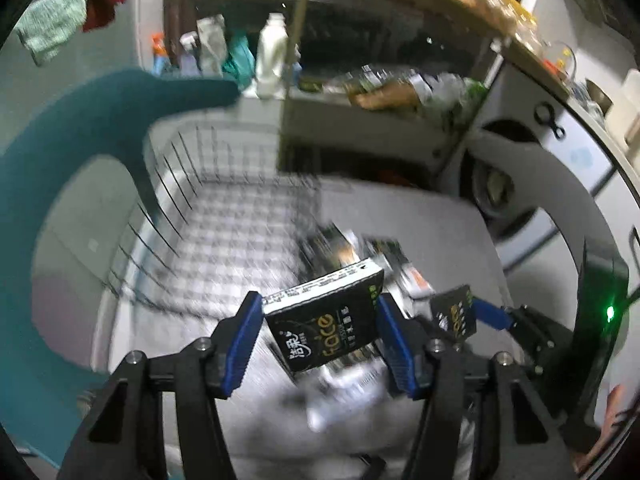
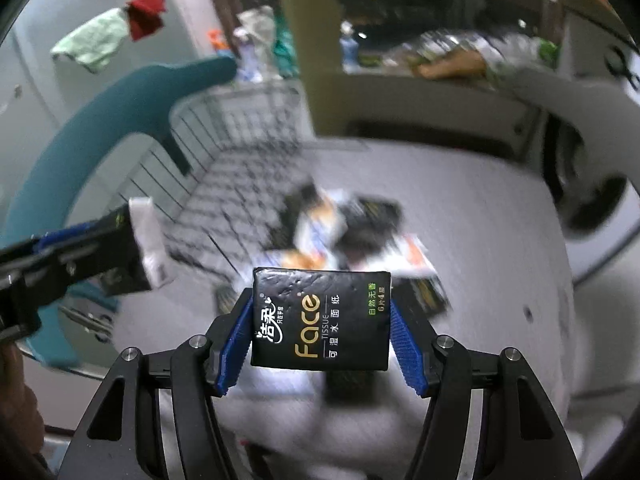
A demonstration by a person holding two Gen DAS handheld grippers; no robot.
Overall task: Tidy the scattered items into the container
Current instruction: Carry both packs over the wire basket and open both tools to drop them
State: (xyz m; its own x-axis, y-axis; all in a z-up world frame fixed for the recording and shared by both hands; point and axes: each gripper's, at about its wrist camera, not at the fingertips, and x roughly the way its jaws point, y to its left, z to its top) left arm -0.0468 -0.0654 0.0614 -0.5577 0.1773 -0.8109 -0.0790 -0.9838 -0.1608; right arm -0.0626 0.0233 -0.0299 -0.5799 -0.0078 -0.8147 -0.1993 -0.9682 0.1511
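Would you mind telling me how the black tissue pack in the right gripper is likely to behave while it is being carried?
The black tissue pack probably squashes easily: its wrapper is dimpled. The glossy film looks slippery, so it might slide between the right gripper pads. It is likely light, being paper tissues.

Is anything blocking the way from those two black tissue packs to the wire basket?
Nothing visible does. Each tissue pack is held above the table, and the wire basket lies open-topped beyond them. The remaining pile of packs sits below, beside the basket.
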